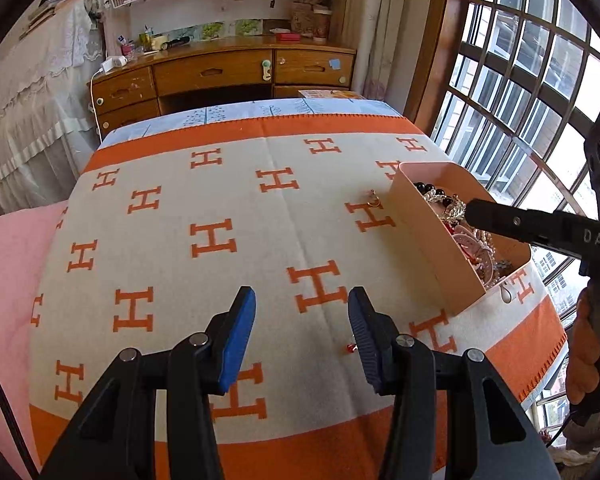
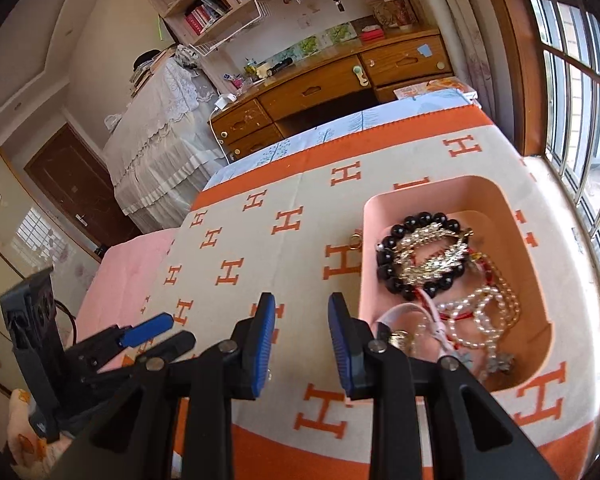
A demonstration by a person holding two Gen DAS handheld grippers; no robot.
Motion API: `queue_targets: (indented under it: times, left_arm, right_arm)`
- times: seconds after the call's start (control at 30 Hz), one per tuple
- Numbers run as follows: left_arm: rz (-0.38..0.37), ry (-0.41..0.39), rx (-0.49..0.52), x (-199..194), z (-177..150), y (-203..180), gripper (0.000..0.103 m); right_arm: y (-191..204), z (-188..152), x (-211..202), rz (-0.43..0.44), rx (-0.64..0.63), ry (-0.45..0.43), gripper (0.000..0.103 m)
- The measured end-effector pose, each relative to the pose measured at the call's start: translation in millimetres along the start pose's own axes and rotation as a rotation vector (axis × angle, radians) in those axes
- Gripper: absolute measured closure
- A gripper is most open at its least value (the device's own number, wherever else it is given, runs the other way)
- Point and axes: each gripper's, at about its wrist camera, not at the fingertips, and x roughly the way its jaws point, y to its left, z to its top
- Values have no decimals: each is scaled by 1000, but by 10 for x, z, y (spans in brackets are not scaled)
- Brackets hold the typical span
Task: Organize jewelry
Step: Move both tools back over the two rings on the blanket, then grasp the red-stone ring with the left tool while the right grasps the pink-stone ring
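Left gripper (image 1: 302, 320) hangs w/ jaws apart, holding nothing, low over the H-print blanket (image 1: 204, 208). We see a tiny red bead piece (image 1: 352, 347) on the cloth just beside its right finger, slightly to the right of the gap, so we judge the left is nearer to it. Gold ring (image 1: 374, 199) lies further ahead, just beside the pink box (image 1: 428, 240). Right gripper (image 2: 302, 340) is also spread, empty, at the box's near-left corner. Box already holds black bead bracelet (image 2: 416, 222), pearl strand (image 2: 488, 312) etc. Nothing blocks the bead.
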Motion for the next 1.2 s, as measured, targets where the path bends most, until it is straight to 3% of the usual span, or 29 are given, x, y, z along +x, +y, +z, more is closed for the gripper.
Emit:
queue_targets:
  times: [0.17, 0.27, 0.5, 0.6, 0.67, 1.0, 1.2]
  left_arm:
    - [-83, 55, 31, 160, -143, -18, 56]
    - [-136, 76, 110, 268, -212, -113, 56]
    - [-226, 84, 350, 428, -282, -252, 57]
    - [-290, 112, 405, 503, -299, -251, 57]
    - [-312, 142, 424, 590, -296, -250, 64]
    - [-299, 120, 531, 673, -267, -325, 90]
    - [-266, 98, 466, 641, -267, -275, 90]
  right_arm:
    - [129, 2, 410, 0, 40, 69, 75]
    - [170, -35, 541, -11, 40, 90, 75]
    - [149, -97, 562, -37, 57, 99, 75]
    - [129, -105, 559, -50, 67, 97, 75]
    - [113, -115, 567, -56, 77, 100, 75]
    - [141, -135, 587, -107, 81, 79, 75]
    - [302, -124, 579, -134, 51, 35, 75]
